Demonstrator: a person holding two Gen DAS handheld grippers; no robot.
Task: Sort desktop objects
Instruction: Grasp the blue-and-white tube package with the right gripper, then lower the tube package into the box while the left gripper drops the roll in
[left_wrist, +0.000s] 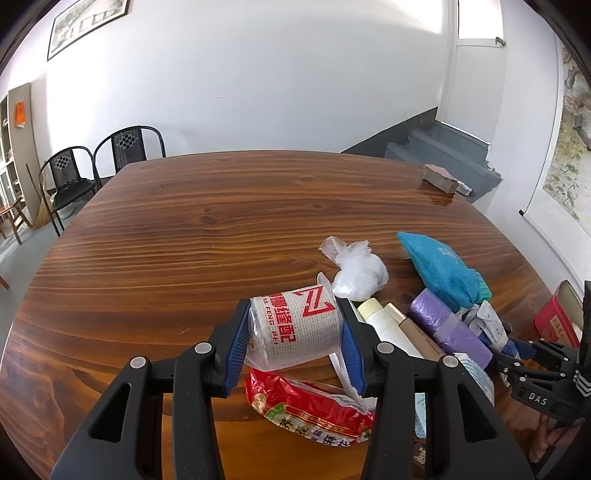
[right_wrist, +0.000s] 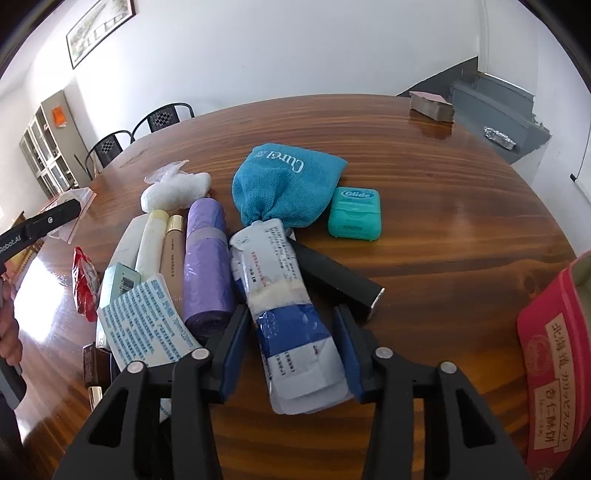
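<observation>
Left gripper (left_wrist: 293, 341): jaws clamped on plastic-wrapped white roll (left_wrist: 295, 326), red lettering, lifted above the desk (left_wrist: 166, 240).
Right gripper (right_wrist: 291, 350): jaws flanking a blue-and-white packet (right_wrist: 291, 302) lying on desk; contact unclear.

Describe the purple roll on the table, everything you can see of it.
The purple roll is a tight cylinder of thin, glossy lilac plastic film, like rolled bags, bound by a paler band near its far end. It lies flat on the wooden table inside the pile, a beige tube along its left, the blue-and-white packet against its right. No gripper holds it.
</observation>
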